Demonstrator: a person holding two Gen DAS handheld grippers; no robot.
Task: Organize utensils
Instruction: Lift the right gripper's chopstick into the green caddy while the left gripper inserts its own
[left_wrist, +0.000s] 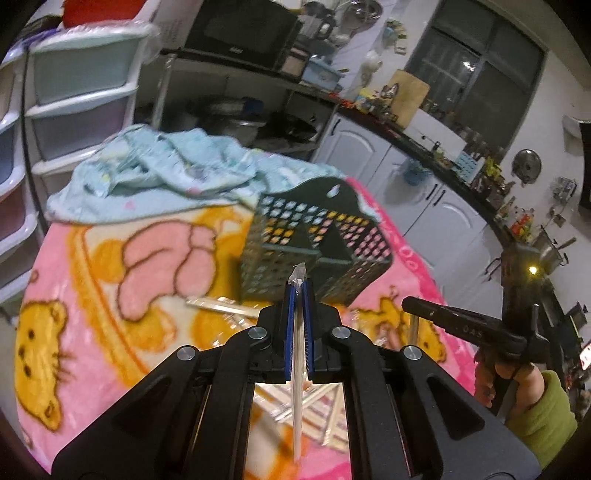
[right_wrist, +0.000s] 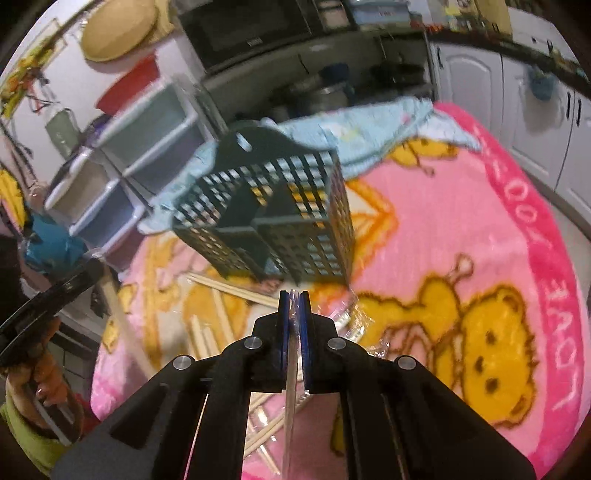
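A dark green perforated utensil basket (left_wrist: 314, 240) with compartments stands on the pink bear blanket (left_wrist: 110, 280); it also shows in the right wrist view (right_wrist: 280, 218). My left gripper (left_wrist: 299, 288) is shut on a plastic-wrapped pair of chopsticks (left_wrist: 297, 402), just short of the basket's near wall. My right gripper (right_wrist: 294, 299) is shut on another wrapped pair of chopsticks (right_wrist: 290, 417), close to the basket's near corner. Several more wrapped chopsticks (right_wrist: 221, 291) lie loose on the blanket below both grippers.
A light blue towel (left_wrist: 155, 177) lies crumpled behind the basket. Plastic drawer units (left_wrist: 81, 99) stand at the left. A kitchen counter with cabinets (left_wrist: 424, 184) curves along the right. The other gripper and hand (left_wrist: 480, 332) are at the right.
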